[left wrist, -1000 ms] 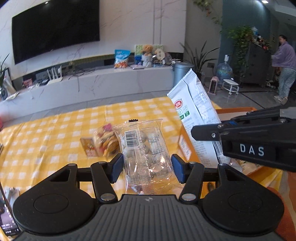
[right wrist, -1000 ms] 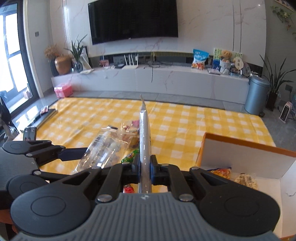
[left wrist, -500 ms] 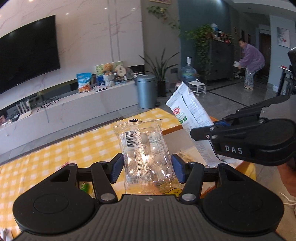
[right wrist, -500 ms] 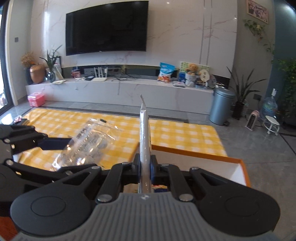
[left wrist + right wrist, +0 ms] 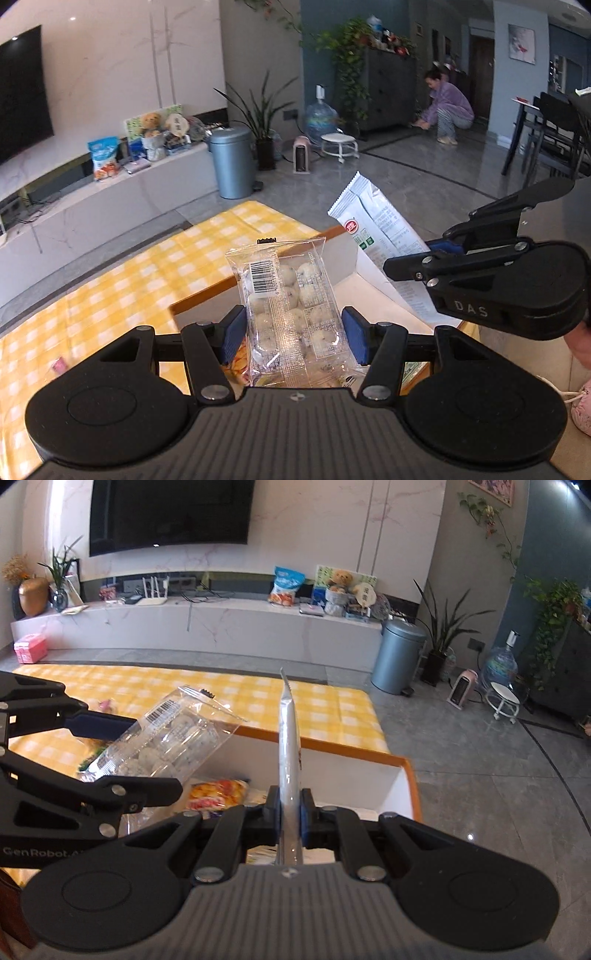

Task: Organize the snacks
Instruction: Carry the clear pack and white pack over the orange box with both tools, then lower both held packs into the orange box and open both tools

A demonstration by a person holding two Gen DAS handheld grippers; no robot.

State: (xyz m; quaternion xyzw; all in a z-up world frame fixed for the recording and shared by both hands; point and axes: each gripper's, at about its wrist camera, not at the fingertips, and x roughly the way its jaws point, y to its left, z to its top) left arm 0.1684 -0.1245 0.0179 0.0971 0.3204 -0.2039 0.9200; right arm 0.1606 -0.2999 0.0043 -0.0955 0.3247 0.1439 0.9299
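Observation:
My left gripper (image 5: 293,338) is shut on a clear packet of round white snacks (image 5: 288,306) and holds it upright above the orange-rimmed white box (image 5: 258,275). My right gripper (image 5: 291,821) is shut on a flat white and green packet (image 5: 290,738), seen edge-on, also above the box (image 5: 402,786). In the left wrist view the white and green packet (image 5: 376,236) stands to the right of mine, with the right gripper (image 5: 406,264) pinching it. In the right wrist view the clear packet (image 5: 166,738) is at the left. An orange snack bag (image 5: 218,794) lies in the box.
The box sits at the right end of a table with a yellow checked cloth (image 5: 184,694). A small pink wrapper (image 5: 59,365) lies on the cloth at the left. Beyond are a grey bin (image 5: 397,657), a white TV bench (image 5: 184,624) and a crouching person (image 5: 447,114).
Both grippers have swung right with their packets, from over the checked cloth to over the box. Neither grip has changed.

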